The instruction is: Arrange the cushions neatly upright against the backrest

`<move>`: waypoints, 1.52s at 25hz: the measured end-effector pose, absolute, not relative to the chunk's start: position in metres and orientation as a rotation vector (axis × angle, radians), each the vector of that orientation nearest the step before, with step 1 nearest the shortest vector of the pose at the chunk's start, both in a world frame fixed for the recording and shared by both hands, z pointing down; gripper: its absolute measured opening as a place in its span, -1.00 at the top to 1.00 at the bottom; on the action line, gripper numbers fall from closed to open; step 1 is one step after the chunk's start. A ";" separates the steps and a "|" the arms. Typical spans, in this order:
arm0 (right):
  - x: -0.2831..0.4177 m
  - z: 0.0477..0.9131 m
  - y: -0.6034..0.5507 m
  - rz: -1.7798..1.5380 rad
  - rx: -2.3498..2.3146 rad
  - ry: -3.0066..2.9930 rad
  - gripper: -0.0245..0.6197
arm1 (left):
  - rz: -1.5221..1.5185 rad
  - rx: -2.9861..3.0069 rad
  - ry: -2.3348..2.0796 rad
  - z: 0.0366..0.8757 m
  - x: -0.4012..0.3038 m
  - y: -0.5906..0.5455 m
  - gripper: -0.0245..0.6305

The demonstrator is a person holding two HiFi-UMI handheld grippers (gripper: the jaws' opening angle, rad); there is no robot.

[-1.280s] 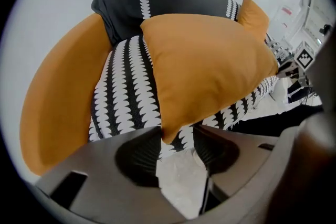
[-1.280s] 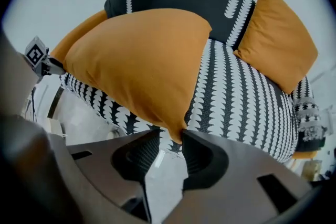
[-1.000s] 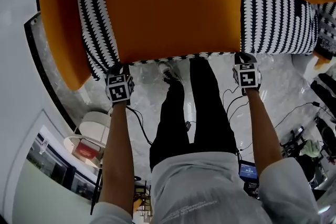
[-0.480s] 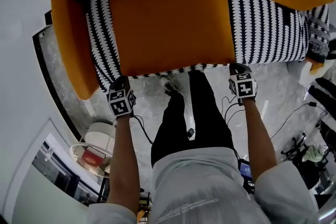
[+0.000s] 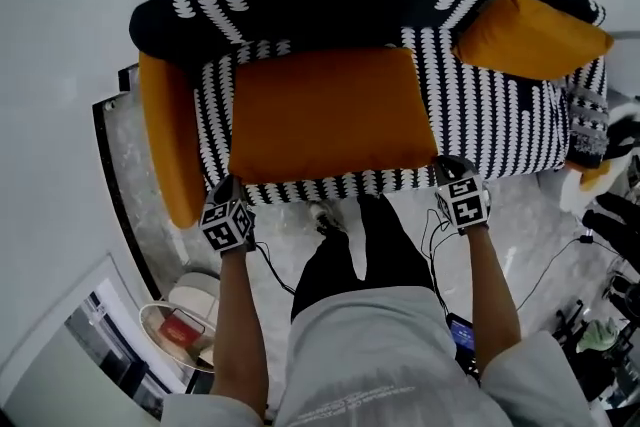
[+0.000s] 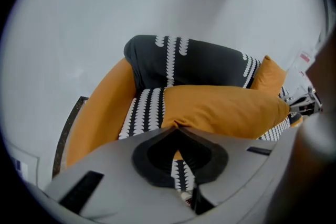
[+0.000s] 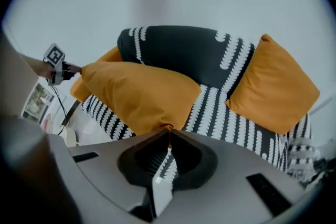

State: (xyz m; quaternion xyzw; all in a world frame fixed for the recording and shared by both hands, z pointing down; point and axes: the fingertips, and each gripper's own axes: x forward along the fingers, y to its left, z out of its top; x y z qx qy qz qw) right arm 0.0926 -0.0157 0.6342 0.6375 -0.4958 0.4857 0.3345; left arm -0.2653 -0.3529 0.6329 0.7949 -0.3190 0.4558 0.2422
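Orange, plump and wide: large cushion (image 5: 330, 115), lying across the black-and-white sofa seat (image 5: 500, 125), long edge toward the grippers, not yet upright against the backrest (image 5: 330, 0). Held at both near corners. At one corner, left gripper (image 6: 176, 127), pressed together on a small tuck of the corner seam, having just been closing. At the other, right gripper (image 7: 168, 131), likewise just closed down, nipping a thin fold of orange cloth. In both gripper views, seemingly lifted clear of the sofa seat along the near edge and sagging a little between the two holds.

Toward the right end: small cushion (image 5: 530, 35), already leaning, tilted, on the backrest. At the left end, an orange side piece (image 5: 165, 145); armrest or cushion, hard to say.

Probable step in hand: raising the large cushion to swing it back and stand it up.

Risks from here, as judgement only:
- Very little fabric in each pinch, so a slip at one corner under the filling's weight, then a dangling, twisted cushion.
- Uneven lifting between the two hands, ending in a slanted lean instead of a neat upright one.
- Swinging too far right and knocking the small cushion off its lean.
- Letting go before the bottom edge sits in the crease under the backrest, and so a slump forward.
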 end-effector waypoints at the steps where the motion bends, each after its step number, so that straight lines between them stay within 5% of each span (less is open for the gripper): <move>1: 0.101 0.627 -0.024 1.243 1.659 -1.309 0.86 | 1.233 2.184 -0.885 0.626 -0.258 -0.360 0.88; 18: 0.244 0.574 -0.182 1.022 1.794 -1.456 0.86 | 0.925 2.345 -1.104 0.548 -0.126 -0.509 0.87; 26: 0.298 0.565 -0.236 0.944 1.847 -1.421 0.85 | 1.034 2.399 -1.089 0.536 -0.076 -0.562 0.86; 31: 0.331 0.548 -0.250 0.872 1.902 -1.376 0.84 | 1.057 2.417 -1.125 0.520 -0.058 -0.585 0.39; 38: 0.350 0.518 -0.253 0.823 2.000 -1.327 0.74 | 1.019 2.427 -1.053 0.512 -0.056 -0.567 0.33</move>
